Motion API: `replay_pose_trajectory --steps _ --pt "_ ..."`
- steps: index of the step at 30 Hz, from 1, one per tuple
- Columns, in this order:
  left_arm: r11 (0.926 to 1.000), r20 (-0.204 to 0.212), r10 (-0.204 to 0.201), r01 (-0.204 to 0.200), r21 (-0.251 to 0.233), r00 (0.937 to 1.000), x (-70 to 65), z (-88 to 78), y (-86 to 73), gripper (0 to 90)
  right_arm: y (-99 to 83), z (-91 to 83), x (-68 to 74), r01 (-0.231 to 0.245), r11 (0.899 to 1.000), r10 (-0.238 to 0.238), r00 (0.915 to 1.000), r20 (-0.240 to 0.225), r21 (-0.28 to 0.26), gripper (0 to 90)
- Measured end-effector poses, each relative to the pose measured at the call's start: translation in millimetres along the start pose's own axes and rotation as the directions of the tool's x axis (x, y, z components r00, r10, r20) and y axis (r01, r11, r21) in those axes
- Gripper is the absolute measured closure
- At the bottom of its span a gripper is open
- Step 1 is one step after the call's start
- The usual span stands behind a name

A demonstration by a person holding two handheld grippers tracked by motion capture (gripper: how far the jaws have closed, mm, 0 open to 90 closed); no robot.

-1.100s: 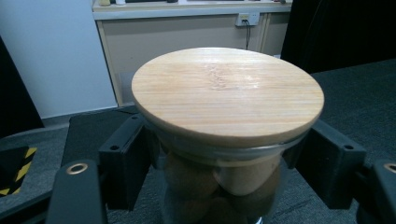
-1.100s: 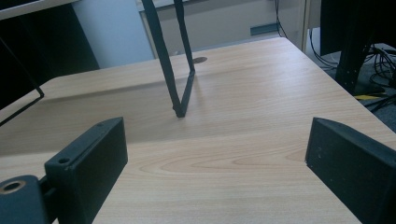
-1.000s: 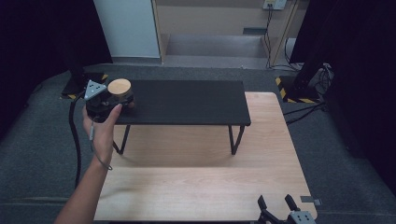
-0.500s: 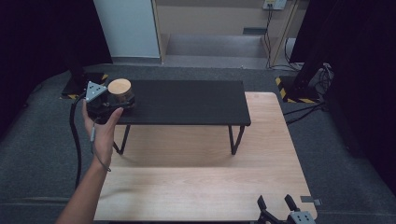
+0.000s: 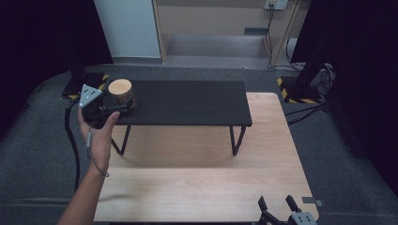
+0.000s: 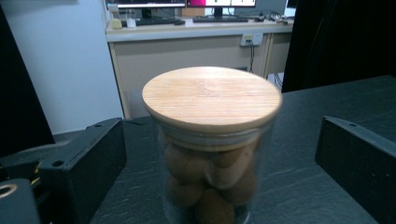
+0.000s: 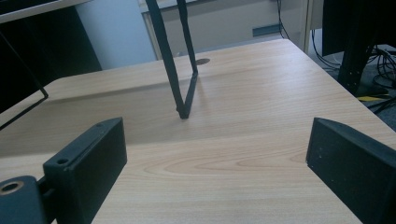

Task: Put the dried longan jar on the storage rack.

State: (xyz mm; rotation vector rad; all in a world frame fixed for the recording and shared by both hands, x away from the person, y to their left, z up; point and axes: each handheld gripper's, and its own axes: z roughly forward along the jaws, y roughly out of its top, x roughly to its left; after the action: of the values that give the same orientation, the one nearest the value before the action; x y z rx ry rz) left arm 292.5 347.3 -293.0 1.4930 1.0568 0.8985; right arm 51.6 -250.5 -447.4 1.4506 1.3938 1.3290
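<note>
Since a second ago the left hand has loosened on its hand-held gripper: the fingers then wrapped the body, and now the palm lies open beneath it, while the jar has kept its place.

High view: the left hand-held gripper (image 5: 105,107) sits at the left end of a black shelf (image 5: 187,101) that stands on thin legs over the wooden counter (image 5: 197,187). The jar (image 5: 121,93) is just ahead of it, between its jaws, upright with its long axis vertical and its wooden lid (image 5: 120,87) facing up. The left hand (image 5: 99,136) is behind and below the gripper, palm spread. The right hand-held gripper (image 5: 278,207) pokes up at the near edge of the counter, far to the right of the left one, its jaws apart.

Left gripper view: the jar (image 6: 211,149) stands straight ahead on the shelf, centred between the two jaws, which are spread wide and clear of the glass on both sides. Its lid (image 6: 211,97) is round, pale wood, level. Brown rounded lumps fill the glass. No label or writing can be read on it.

Right gripper view: the jaws are wide apart with nothing between them, over bare counter (image 7: 224,154). A shelf leg (image 7: 180,65) meets the wood ahead.
</note>
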Motion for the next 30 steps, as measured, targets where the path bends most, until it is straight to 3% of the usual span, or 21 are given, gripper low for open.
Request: replay_pose_trajectory --steps 3,13,24,30 --pt "0.9997 0.002 -0.004 0.004 -0.025 1.0000 -1.9 -12.7 -3.9 0.8 0.5 0.4 0.7 0.000 1.000 0.000 1.0000 -0.002 0.001 5.0" --pt "0.9989 0.030 -0.019 0.020 -0.043 0.9994 -8.3 -47.4 -24.3 0.8 0.3 3.4 3.7 0.003 1.000 -0.003 0.9998 -0.020 0.000 4.8" --pt "0.9993 0.062 -0.022 0.024 -0.029 0.9978 -32.9 -90.4 -88.8 1.5 1.3 9.7 9.8 0.008 1.000 -0.008 0.9978 -0.065 -0.007 4.7" --pt "0.9982 0.068 -0.059 0.060 -0.007 0.9959 -40.3 -108.4 -119.7 1.7 1.9 13.2 12.9 0.015 1.000 -0.015 0.9966 -0.081 -0.001 4.7"
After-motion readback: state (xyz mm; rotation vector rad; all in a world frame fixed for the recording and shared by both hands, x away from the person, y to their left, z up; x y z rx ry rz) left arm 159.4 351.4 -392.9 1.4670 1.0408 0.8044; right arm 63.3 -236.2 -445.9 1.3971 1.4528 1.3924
